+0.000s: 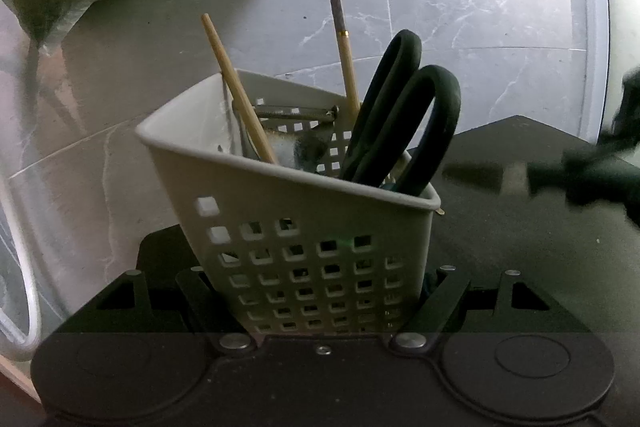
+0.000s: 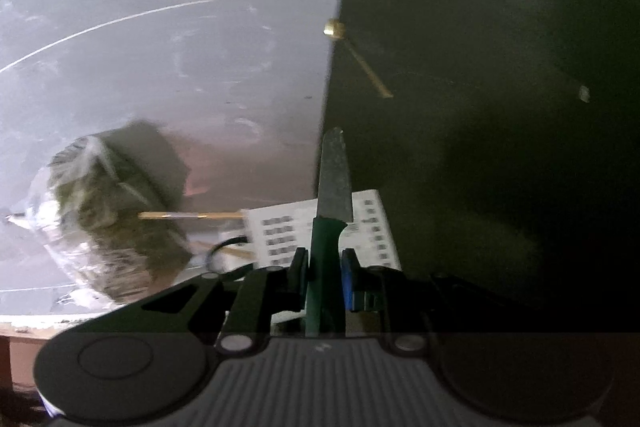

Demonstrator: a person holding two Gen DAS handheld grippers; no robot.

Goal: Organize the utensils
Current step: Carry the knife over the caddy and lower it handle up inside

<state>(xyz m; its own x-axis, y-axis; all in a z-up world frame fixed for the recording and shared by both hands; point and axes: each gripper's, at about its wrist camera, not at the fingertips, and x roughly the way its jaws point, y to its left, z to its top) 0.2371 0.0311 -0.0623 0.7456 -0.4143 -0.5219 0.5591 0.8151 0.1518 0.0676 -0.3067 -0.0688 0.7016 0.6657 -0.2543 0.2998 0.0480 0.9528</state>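
My right gripper (image 2: 324, 267) was clamped on a green-handled knife (image 2: 334, 183), blade pointing straight out along my fingers. My left gripper (image 1: 320, 291) pinched the white basket (image 1: 304, 227) wall, tilted, opening up, sitting low and left of the knife.

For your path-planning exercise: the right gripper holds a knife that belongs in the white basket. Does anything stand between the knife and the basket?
Nothing visible blocks the way. The knife is clamped in the right gripper, above the basket. Inside the basket, black scissors fill the right side and two chopsticks lean at left and rear, leaving a gap in the middle.
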